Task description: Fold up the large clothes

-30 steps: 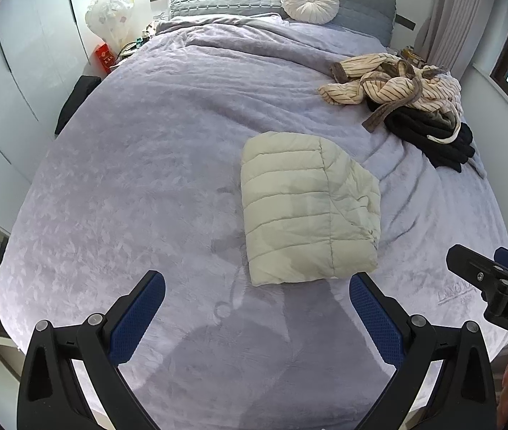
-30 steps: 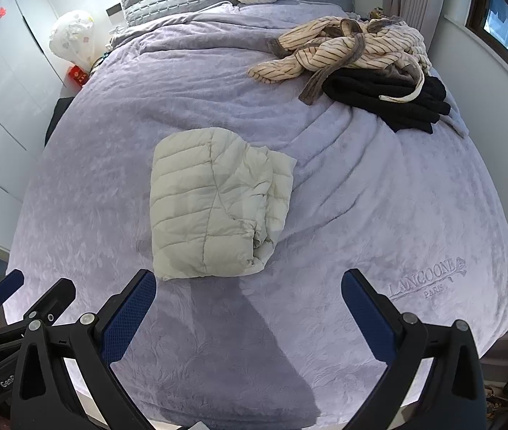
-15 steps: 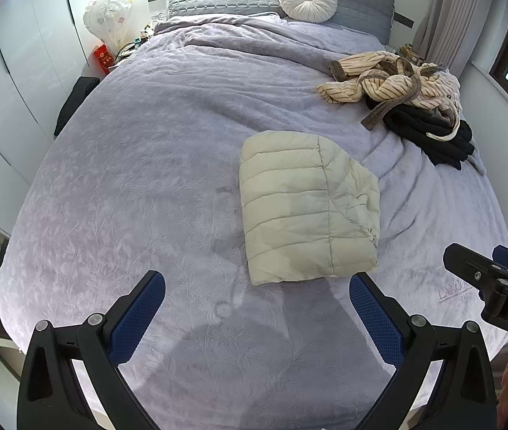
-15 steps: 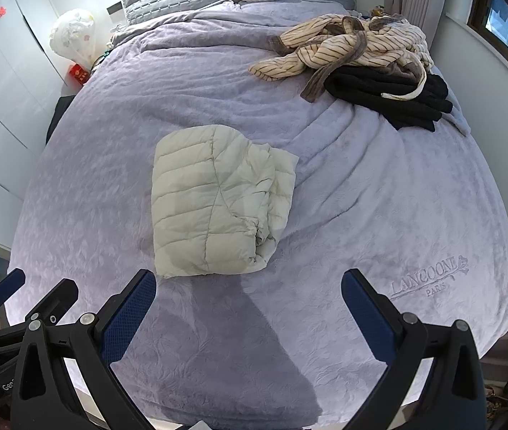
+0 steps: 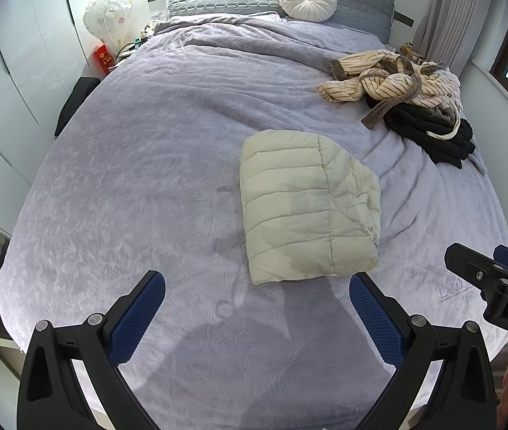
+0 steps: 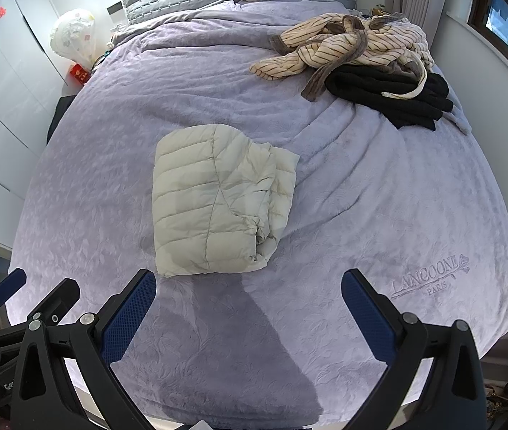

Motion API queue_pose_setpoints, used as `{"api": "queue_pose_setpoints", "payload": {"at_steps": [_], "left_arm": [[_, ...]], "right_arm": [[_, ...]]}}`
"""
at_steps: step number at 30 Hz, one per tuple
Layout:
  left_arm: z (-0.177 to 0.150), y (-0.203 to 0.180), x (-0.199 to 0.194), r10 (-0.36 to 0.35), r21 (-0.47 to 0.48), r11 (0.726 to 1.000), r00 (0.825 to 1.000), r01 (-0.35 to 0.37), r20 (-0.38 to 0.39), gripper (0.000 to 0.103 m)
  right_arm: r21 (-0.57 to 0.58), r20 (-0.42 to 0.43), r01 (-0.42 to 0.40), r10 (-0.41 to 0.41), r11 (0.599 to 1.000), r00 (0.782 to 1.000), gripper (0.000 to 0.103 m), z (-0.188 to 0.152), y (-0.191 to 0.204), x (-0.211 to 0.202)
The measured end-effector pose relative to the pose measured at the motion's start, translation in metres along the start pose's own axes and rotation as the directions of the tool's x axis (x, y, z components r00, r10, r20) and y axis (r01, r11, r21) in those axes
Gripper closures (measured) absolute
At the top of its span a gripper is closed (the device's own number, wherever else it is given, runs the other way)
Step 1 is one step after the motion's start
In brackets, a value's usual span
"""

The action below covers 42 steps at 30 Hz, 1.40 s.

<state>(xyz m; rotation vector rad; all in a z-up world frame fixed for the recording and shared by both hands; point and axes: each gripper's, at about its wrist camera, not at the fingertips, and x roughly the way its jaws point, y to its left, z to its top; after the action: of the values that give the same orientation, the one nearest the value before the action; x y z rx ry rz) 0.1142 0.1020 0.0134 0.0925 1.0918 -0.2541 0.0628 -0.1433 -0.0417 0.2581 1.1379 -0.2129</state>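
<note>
The cream quilted down jacket (image 5: pixel 307 204) lay folded into a puffy rectangle at the middle of the lavender bed (image 5: pixel 146 165), its loose layered edges bunched on the right side. Both the left gripper (image 5: pixel 256 299) and right gripper (image 6: pixel 248 295) hung wide apart, empty, above the bed's foot edge, while a striped robe (image 6: pixel 347 43) and black garment (image 6: pixel 393 96) sat heaped near the far right corner.

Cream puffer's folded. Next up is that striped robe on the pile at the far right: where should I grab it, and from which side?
Probably take the striped robe by the sleeve stretched toward mid-bed, coming from the bed's centre with the open right gripper. That sleeve lies flat and apart on the lavender cover, while the robe's bulk and belt drape over the black garment.
</note>
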Motion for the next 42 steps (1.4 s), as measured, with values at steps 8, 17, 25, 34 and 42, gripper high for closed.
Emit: {"api": "queue_pose_setpoints", "payload": {"at_steps": [8,17,25,34,42], "left_arm": [[0.0006,-0.0004,-0.0002,0.003,-0.002,1.000,1.000,-0.003,-0.001,0.000],[-0.0014,0.0011,0.0006,0.003,0.000,1.000,1.000,-0.003,-0.001,0.000],[-0.0032,0.0031,0.0006,0.004,0.002,1.000,1.000,-0.004,-0.002,0.000],[-0.0030,0.0042,0.0020,0.005,0.006,1.000,1.000,-0.005,-0.002,0.000],[-0.0019,0.0021,0.0017,0.006,0.005,1.000,1.000,-0.006,-0.002,0.000]], "right_arm": [[0.000,-0.001,-0.001,0.001,1.000,1.000,0.000,0.0000,-0.0007,-0.0004],[0.001,0.000,-0.001,0.001,1.000,1.000,0.000,-0.0009,-0.0002,-0.0007],[0.002,0.000,-0.002,0.002,1.000,1.000,0.000,-0.0010,-0.0001,-0.0006],[0.002,0.000,-0.002,0.002,1.000,1.000,0.000,-0.0016,0.0005,-0.0005],[0.002,-0.001,0.000,0.000,1.000,1.000,0.000,-0.0012,0.0006,-0.0008]]}}
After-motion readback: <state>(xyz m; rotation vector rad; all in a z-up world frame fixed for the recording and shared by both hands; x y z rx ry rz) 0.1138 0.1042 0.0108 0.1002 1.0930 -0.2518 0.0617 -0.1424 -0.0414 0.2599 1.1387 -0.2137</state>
